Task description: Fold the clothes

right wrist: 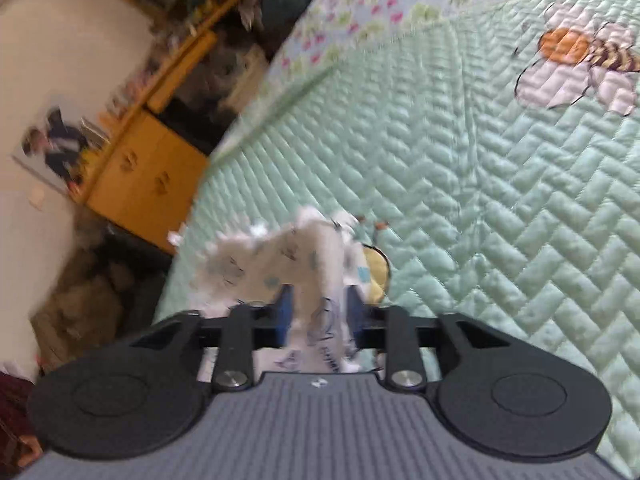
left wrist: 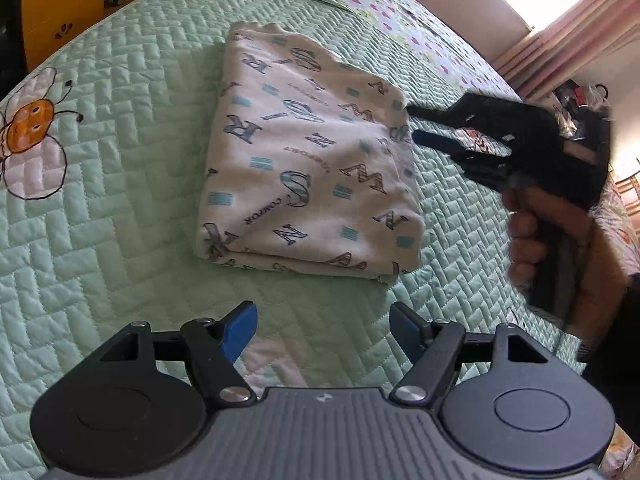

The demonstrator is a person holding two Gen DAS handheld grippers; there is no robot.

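- Hovering above the green quilt, the left gripper has its two blue-padded fingers spread wide with nothing between them.
- Just beyond those fingers lies the folded garment, a white cloth printed with grey letters and small blue blocks, stacked in a neat rectangle flat on the quilt.
- At the garment's far right edge, the right gripper reaches in, its dark fingertips touching the cloth; a bare hand grips its handle.
- From the right wrist view, the right gripper is clamped on a bunch of the same white fabric, which stands up between the blue pads; this view is blurred.
- An embroidered bee decorates the quilt left of the garment, well apart from it.
- Beyond the quilt a floral sheet covers the bed, and a yellow wooden cabinet stands beside it.
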